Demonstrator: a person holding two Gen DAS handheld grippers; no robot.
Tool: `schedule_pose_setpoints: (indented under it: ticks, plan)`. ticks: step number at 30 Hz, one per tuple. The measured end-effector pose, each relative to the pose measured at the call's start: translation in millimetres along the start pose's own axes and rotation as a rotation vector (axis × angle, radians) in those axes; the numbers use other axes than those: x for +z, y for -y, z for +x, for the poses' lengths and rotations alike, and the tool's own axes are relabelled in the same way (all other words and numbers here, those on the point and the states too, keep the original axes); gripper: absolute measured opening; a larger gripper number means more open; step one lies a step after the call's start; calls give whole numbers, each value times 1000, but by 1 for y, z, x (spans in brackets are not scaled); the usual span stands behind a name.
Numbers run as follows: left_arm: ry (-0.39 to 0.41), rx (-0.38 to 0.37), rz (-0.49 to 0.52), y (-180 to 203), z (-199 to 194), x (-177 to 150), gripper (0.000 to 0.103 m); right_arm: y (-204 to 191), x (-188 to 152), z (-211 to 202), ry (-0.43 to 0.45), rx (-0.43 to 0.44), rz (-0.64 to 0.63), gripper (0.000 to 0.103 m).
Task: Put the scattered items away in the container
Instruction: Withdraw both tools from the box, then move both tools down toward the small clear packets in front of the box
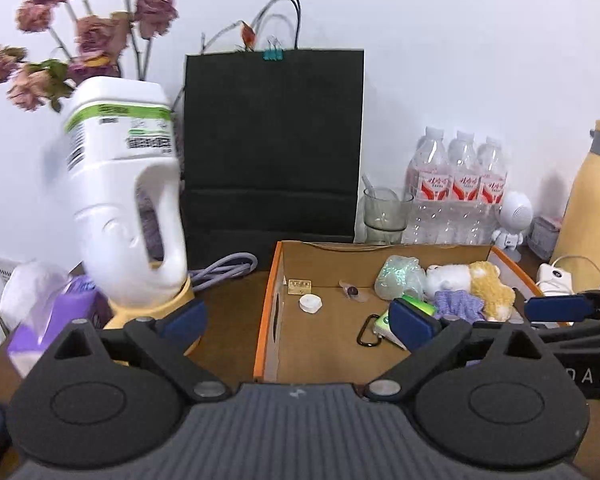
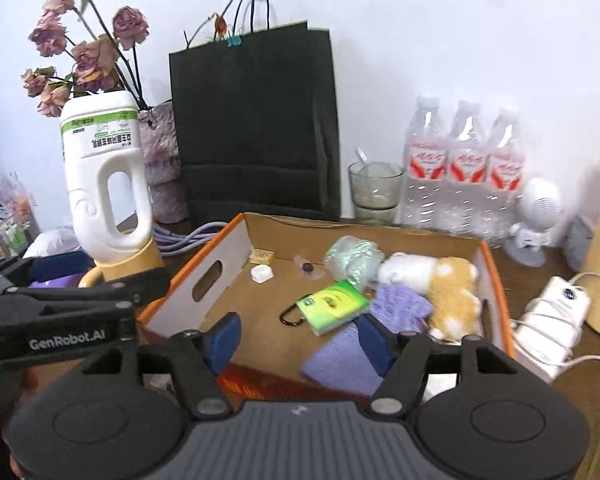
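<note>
An open cardboard box (image 1: 276,300) (image 2: 236,240) with orange edges holds a plush toy (image 1: 472,284) (image 2: 440,284), a green packet (image 2: 332,304), purple cloth (image 2: 400,308), a sparkly pouch (image 1: 400,276) (image 2: 352,256), a white cap (image 1: 310,303) (image 2: 262,273) and a black carabiner (image 1: 368,336). My left gripper (image 1: 298,318) is open and empty, over the box's left wall. My right gripper (image 2: 298,340) is open and empty above the box's near edge. An upside-down white bottle (image 1: 128,196) (image 2: 108,176) stands in a yellow cup left of the box.
A black paper bag (image 1: 272,148) (image 2: 256,128) stands behind the box. Water bottles (image 1: 456,184) (image 2: 464,168), a glass (image 1: 386,214), a yellow flask (image 1: 592,208), a white charger (image 2: 552,316), dried flowers (image 1: 80,40) and a purple tissue pack (image 1: 60,312) crowd the table.
</note>
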State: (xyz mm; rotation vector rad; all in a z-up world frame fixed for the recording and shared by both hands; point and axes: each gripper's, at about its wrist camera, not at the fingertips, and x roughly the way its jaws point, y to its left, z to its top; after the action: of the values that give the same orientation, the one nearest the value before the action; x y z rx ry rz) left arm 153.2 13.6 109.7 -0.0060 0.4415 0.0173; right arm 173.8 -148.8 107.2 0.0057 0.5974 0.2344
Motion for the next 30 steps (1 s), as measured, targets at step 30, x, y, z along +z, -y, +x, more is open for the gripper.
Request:
schedule_pose_setpoints:
  ticks: [30]
  plan:
    - [-49, -54, -1, -24, -115, -141, 103, -46, -162, -96, 69, 58, 3, 72]
